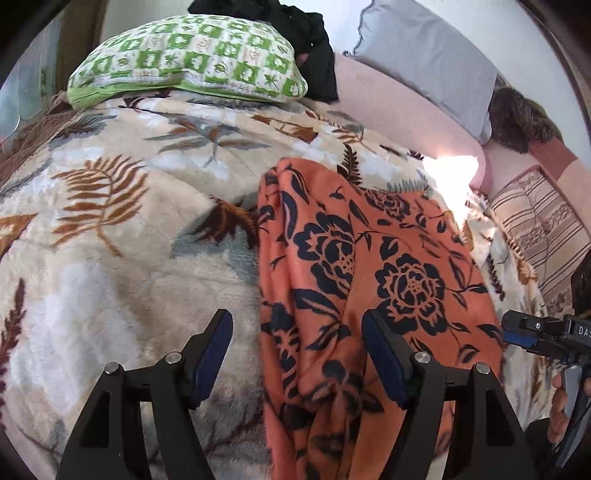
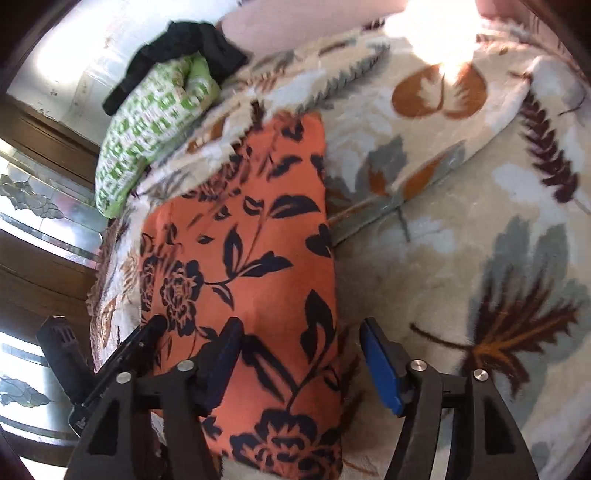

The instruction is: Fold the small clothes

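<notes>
1. Orange floral garment lies lengthwise on the leaf-print blanket covering the bed; its near end runs under the left gripper and off the lower edge of the left wrist view, so that end cannot be made out; in the right wrist view the cloth is smeared by blur along its far edge.
2. Left gripper: jaws stand wide, nothing between them but the garment's left margin and blanket below; whether the pads touch the cloth cannot be told.
3. Right gripper: jaws wide, straddling the garment's right edge; nothing clamped; from the left wrist view only its tip shows at the frame's right margin, the rest cut off.
4. Green patterned pillow sits at the far end of the blanket; a black cloth is draped on top of it, partly cropped by the frame top.
5. Grey pillow leans at the far right on the pink sheet; a dark furry item beside it cannot be identified.
6. A sunlit patch washes out detail near the striped cushion.
</notes>
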`<state>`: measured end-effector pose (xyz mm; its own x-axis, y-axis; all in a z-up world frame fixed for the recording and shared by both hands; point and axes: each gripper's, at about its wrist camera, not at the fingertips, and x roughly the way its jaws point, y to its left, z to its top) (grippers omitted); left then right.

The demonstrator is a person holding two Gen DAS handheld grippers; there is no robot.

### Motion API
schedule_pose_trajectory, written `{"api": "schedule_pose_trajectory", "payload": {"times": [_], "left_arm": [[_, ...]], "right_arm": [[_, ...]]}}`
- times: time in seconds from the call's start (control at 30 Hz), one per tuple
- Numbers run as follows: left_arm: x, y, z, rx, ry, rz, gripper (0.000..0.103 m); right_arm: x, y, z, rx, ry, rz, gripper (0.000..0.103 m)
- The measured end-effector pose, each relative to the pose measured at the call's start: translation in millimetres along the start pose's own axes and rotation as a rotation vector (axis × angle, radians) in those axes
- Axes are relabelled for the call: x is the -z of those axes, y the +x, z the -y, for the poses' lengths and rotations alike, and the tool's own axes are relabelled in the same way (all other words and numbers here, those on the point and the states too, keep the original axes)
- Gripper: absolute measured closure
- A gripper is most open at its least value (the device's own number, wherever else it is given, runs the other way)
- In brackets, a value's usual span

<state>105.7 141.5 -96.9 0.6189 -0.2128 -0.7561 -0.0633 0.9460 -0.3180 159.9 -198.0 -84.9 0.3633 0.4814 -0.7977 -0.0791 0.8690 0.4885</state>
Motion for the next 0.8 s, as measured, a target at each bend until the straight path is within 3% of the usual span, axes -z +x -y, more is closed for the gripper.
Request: {"api": "schedule_pose_trajectory", "payload": {"times": [0.13, 0.27, 0.3, 0.37, 0.47, 0.63, 0.73, 0.8], "left_arm": [[12.2, -31.8, -13.1, 0.056, -0.092, -0.017, 0.029], [37.6, -39.8, -15.4, 0.124, -0.158, -0.077, 0.029], [42.0, -33.1, -13.7, 0.109, -0.15, -0.101, 0.029], [51.0, -11.7, -13.0, 0.045, -0.128, -0.179, 0.044], [47.0, -19.9, -9.6, 0.037, -0.108, -0.161, 0.05], [34.0, -29.4, -1.5, 0.045, -0.095, -0.128, 0.05], [25.2, -36.3, 9.2, 0.053, -0.074, -0.108, 0.04], [20.6, -41.5, 16.5, 0.007, -0.04, -0.082, 0.037]], "right_arm": [[9.9, -26.3, -13.5, -0.11, -0.028, 0.039, 0.034], [6.5, -14.9, -35.3, -0.241, -0.042, 0.007, 0.032], [4.4, -5.7, -36.4, -0.25, -0.038, -0.011, 0.028], [2.3, 20.1, -32.1, -0.239, 0.004, -0.072, 0.027], [5.5, 32.2, -22.8, -0.275, 0.07, -0.093, 0.027], [6.6, 28.1, -20.9, -0.301, 0.062, -0.094, 0.027], [5.6, 21.4, -20.1, -0.338, 0.061, -0.065, 0.027], [9.5, 3.0, -12.4, -0.353, 0.048, -0.008, 0.027]]}}
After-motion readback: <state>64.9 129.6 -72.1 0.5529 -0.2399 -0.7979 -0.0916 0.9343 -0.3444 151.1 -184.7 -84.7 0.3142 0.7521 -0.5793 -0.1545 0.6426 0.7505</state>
